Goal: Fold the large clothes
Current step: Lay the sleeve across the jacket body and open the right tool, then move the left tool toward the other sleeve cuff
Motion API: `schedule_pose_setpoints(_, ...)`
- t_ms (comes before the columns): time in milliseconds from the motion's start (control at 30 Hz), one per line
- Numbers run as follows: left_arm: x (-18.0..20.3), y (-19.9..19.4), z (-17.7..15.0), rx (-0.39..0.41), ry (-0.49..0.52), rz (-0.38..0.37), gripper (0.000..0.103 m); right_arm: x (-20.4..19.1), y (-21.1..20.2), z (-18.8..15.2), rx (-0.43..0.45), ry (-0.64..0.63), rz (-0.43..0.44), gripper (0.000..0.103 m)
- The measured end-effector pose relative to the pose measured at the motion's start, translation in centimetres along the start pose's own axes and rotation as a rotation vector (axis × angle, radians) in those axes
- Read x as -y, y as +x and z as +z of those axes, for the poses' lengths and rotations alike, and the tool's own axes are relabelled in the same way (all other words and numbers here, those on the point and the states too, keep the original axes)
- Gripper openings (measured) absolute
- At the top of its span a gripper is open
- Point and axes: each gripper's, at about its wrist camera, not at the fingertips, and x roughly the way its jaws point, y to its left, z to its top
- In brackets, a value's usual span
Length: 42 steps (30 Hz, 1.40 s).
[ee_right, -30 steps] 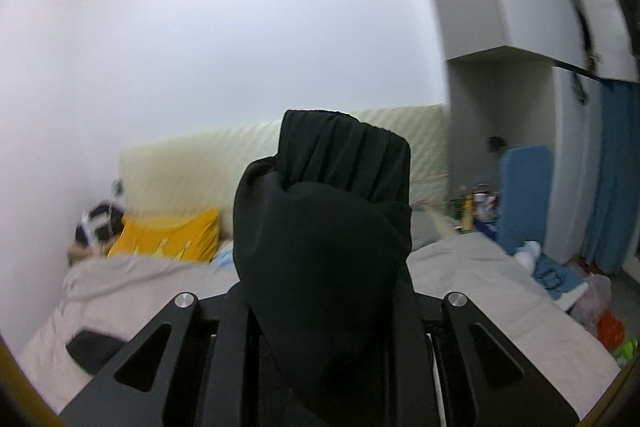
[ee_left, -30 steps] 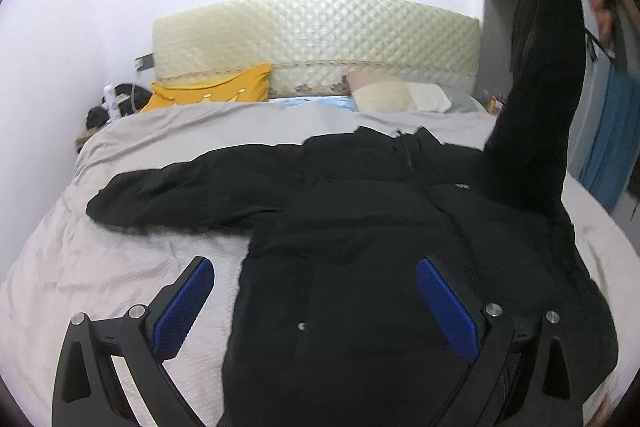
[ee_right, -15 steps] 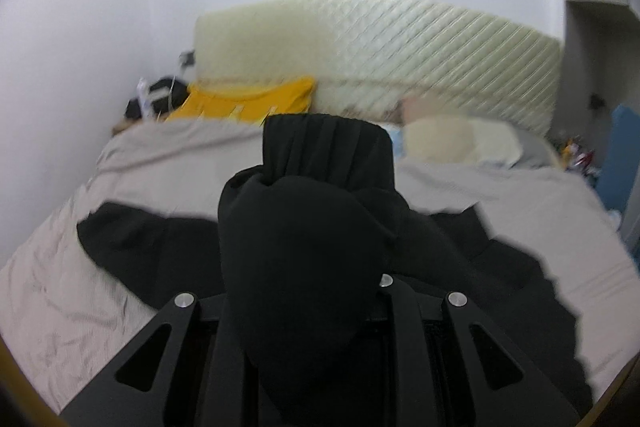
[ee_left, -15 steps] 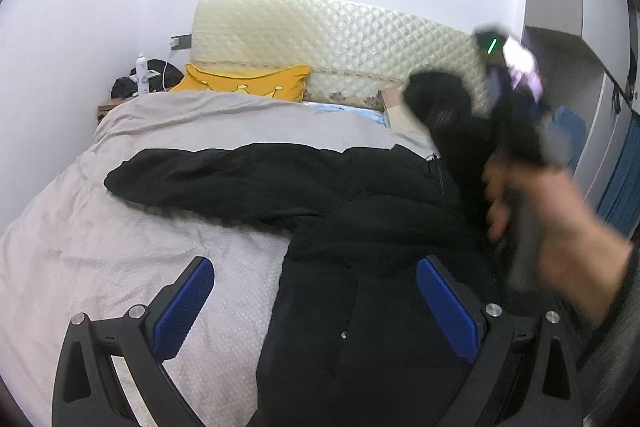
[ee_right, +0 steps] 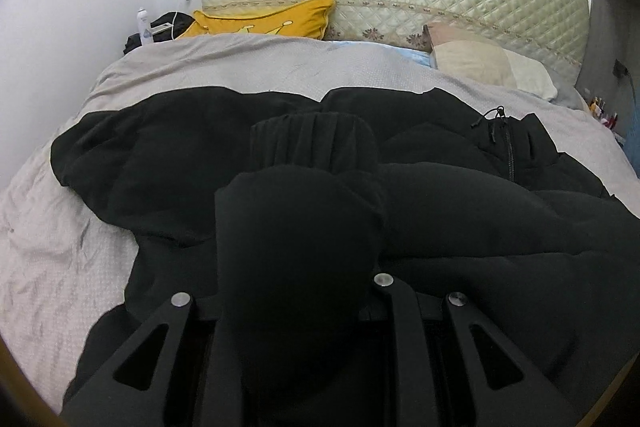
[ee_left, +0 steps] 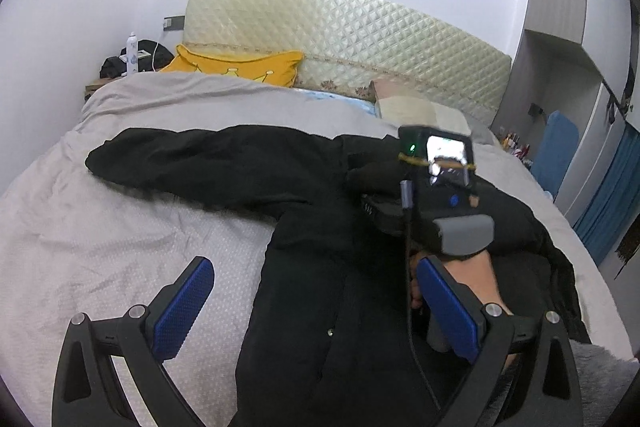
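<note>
Gripping the sleeve cuff (ee_right: 312, 143), right gripper (ee_right: 298, 291) above black jacket (ee_left: 320, 267)

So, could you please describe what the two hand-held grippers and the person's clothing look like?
The left hand-held gripper has black angular fingers with blue textured pads. The right hand-held gripper is black too, with a grey block, a cable and a lit screen. A fuzzy grey sleeve shows.

One black jacket (ee_left: 320, 227), one yellow cushion (ee_left: 240, 67), two pale pillows (ee_right: 472, 63), two grippers (ee_left: 312, 303).
</note>
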Motion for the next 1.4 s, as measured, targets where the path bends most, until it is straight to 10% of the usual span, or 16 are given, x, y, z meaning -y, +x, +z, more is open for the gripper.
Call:
schedule_pose_setpoints(100, -0.1, -0.1, 0.0, 0.002, -0.009, -0.004, 0.102, -0.2, -0.7, 0.2, -0.012, 0.008, 0.021, 0.038)
schedule_pose_setpoints(200, -0.3, -0.3, 0.1, 0.007, -0.012, 0.0, 0.102, -0.7, -2.3, -0.2, 0.004, 0.018, 0.096, 0.082)
schedule_pose_setpoints(867, 2.7, -4.3, -0.8, 0.064, 0.028, 0.025, 0.102, 7.4, -20.5, -4.3, 0.179, 0.086, 0.016, 0.084)
schedule_pose_setpoints(1400, 7.9, -8.3, -4.8, 0.088, 0.117, -0.01, 0.102, 13.6, -33.8, -13.6, 0.284, 0.15, -0.065, 0.084)
